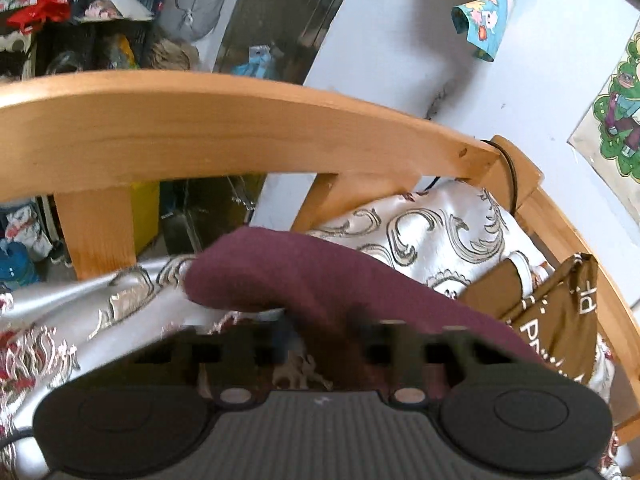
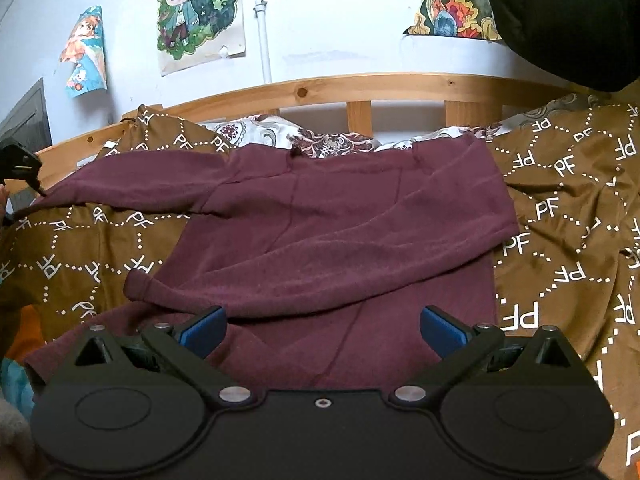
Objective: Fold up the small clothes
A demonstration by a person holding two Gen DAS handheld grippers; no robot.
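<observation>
Left gripper point(image 1: 320, 320) clamped on maroon sweater point(image 2: 340, 232) sleeve, frame centre. Right gripper point(image 2: 322, 330) wide apart, empty, above sweater hem, lower centre.

Clear passage exists above the maroon garment point(image 2: 344, 220) spread on the bed, bounded at the far edge by the wooden bed rail point(image 2: 360, 84) and wall, with a dark hanging garment point(image 2: 568, 20) intruding overhead at upper right.

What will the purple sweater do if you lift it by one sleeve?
The maroon sweater would probably droop and dangle, since its folded sleeve already lies limp. It looks soft and fuzzy, so likely not slippery. It shouldn't roll or break.
</observation>
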